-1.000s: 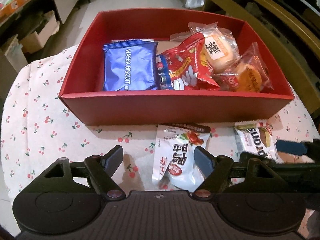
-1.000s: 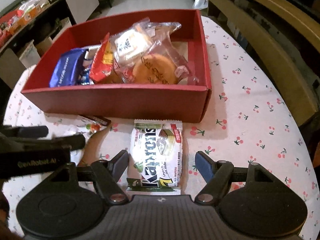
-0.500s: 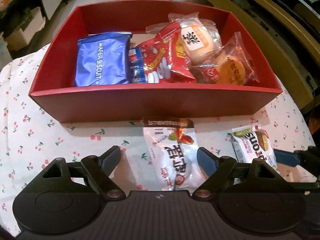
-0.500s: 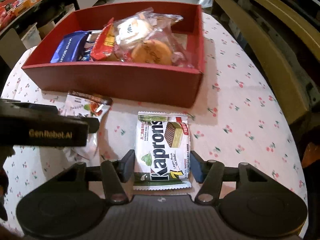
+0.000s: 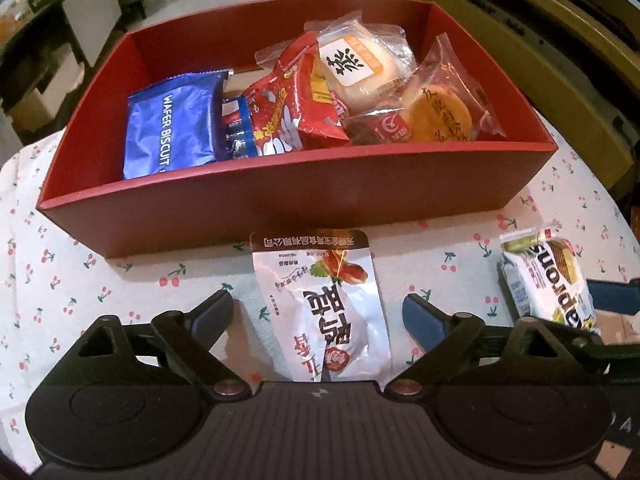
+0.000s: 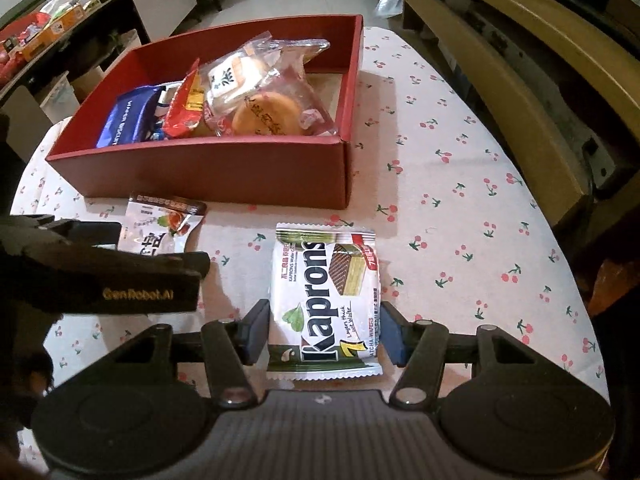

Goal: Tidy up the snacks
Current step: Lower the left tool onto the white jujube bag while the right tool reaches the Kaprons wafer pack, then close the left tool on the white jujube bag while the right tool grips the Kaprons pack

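Left wrist view: left gripper (image 5: 318, 314) spread wide, glossy white pouch (image 5: 326, 312) flat between its fingers, untouched; pouch's near end hidden under the body. Matte red cardboard box (image 5: 280, 208) ahead, crinkly packets inside.

Right wrist view: right gripper (image 6: 324, 332) pads pressed against both edges of the Kaprons wafer pack (image 6: 324, 300). Cherry-print tablecloth (image 6: 460, 200); wooden bench to the right.

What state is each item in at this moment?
red box: open-topped, part filled with snacks.
Kaprons wafer pack: flat on the tablecloth, right tongs closed against its sides.
white sausage pouch: flat on the tablecloth, between the open left tongs, not gripped.
blue wafer biscuit pack: inside the box, leaning.
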A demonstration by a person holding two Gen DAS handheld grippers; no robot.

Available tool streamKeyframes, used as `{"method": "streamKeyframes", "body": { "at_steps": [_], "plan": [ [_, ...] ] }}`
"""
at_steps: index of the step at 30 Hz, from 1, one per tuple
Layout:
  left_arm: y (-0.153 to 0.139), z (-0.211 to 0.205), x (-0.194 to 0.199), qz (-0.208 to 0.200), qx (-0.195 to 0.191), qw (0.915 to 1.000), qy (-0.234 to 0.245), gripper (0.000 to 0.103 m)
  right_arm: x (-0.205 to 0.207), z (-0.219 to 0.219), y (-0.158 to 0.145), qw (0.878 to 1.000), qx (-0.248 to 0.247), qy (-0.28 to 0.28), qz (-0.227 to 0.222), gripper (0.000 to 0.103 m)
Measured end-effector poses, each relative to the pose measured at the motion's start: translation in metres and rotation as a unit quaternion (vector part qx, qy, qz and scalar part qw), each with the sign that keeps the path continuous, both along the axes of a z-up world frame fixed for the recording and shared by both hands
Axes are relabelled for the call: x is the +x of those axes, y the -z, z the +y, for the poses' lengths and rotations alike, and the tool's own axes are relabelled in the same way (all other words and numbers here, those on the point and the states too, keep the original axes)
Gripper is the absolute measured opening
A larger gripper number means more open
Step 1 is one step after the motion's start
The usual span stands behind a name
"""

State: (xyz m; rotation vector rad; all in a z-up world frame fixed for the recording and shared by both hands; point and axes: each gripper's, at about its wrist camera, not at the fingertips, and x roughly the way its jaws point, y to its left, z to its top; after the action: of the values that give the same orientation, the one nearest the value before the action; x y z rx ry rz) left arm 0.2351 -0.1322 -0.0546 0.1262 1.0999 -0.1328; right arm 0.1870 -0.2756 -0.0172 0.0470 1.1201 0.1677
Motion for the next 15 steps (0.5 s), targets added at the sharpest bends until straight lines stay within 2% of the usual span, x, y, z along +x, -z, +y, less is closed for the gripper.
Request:
{"method": "streamKeyframes", "body": {
  "at_steps": [2,5,8,15],
  "plan": [
    [-0.004,0.002,-0.005,-0.002,0.005,1.0000,-0.001,0.082,0.000,-0.001,-0.001,1.000,0.002,-0.001,-0.002,0.063],
    [-0.008,0.011,-0.015,0.002,0.002,1.0000,-0.002,0.072,0.000,0.000,-0.003,1.000,0.004,-0.004,-0.005,0.063],
    [-0.011,0.021,-0.018,0.010,-0.004,0.9999,-0.001,0.065,-0.001,0.002,-0.003,1.000,0.003,-0.008,-0.006,0.062],
    [-0.015,0.036,-0.036,0.020,-0.013,0.9997,-0.003,0.062,-0.005,0.009,-0.001,1.000,0.000,-0.024,-0.005,0.062]
  ]
}}
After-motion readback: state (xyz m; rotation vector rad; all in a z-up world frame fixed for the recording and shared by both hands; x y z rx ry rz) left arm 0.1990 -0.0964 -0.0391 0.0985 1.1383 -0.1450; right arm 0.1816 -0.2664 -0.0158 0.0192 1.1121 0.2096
